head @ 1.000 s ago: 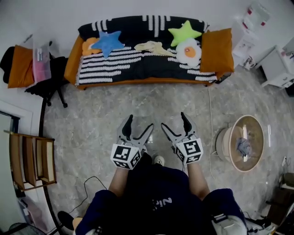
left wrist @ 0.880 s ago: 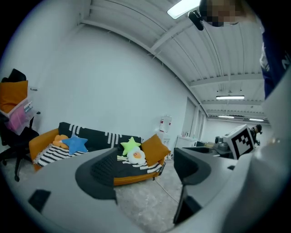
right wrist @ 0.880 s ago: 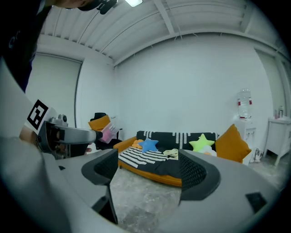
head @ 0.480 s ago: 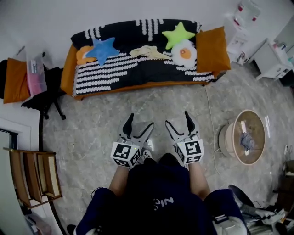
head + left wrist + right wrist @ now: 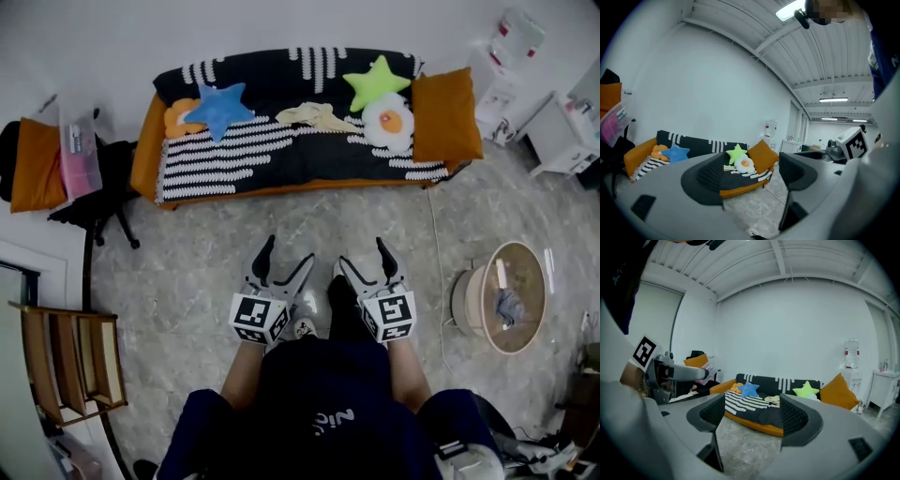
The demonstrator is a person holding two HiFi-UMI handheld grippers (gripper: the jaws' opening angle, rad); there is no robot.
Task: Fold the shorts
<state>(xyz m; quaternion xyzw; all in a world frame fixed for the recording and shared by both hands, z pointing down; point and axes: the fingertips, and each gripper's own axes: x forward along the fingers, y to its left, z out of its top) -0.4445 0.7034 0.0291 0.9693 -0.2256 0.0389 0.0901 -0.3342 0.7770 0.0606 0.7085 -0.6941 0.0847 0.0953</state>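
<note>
Since nothing is within reach yet, you carry both grippers out ahead of your body over the bare floor (image 5: pixel 206 253), pointing toward the far sofa (image 5: pixel 281 185) — a carrying posture, I judge, not a working one.

In the head view, the left gripper (image 5: pixel 286 251) has its jaws spread with only floor between them. The right gripper (image 5: pixel 361 255) is likewise empty; its jaws have just been closing a little, yet they are well apart. What I take to be the shorts (image 5: pixel 316 114), a pale crumpled cloth, lies on the sofa's striped blanket between the blue star cushion (image 5: pixel 216 105) and the green star cushion (image 5: pixel 377 81), far beyond both grippers. A round basket (image 5: pixel 473 300) at the right holds a bluish cloth (image 5: pixel 508 305), so check which garment is meant.

In the left gripper view, the jaws are released and frame the right end of the sofa. The shorts show far off, just beside the left jaw's inner edge, untouched.

In the right gripper view, the jaws gape with nothing held, and the shorts lie far off, just beside the right jaw's inner edge — you need to close in on the sofa before any grasp.
</note>
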